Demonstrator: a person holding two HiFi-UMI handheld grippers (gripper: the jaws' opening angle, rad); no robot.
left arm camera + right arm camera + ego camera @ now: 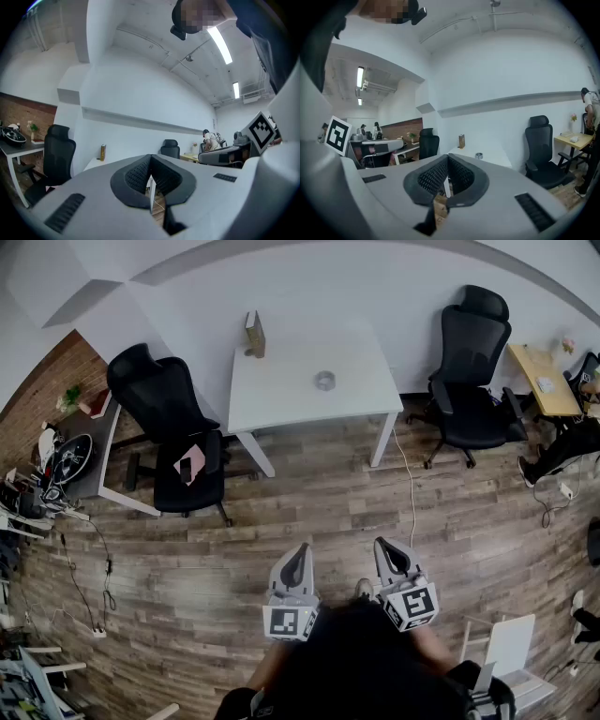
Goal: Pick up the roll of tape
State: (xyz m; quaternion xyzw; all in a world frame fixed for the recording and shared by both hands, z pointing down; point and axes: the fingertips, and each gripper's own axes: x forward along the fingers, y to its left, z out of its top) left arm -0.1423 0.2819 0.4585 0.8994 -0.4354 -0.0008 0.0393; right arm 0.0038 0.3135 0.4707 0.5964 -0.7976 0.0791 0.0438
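Note:
A small grey roll of tape [324, 381] lies on the white table [281, 399] far ahead of me; in the right gripper view the roll of tape [478, 155] shows as a small ring on the tabletop. My left gripper [296, 559] and right gripper [394, 553] hang side by side over the wood floor, well short of the table. Both point roughly level toward the table. In the left gripper view the left gripper [150, 159] has its tips meeting, with nothing between them. The right gripper [447, 158] is likewise shut and empty.
A brown box [254, 333] stands at the table's far left corner. A black office chair [173, 432] sits left of the table, another chair [472, 362] to its right. A cable [410, 493] runs across the floor. Cluttered desks [66, 465] line the left side; a wooden desk [542, 379] stands at far right.

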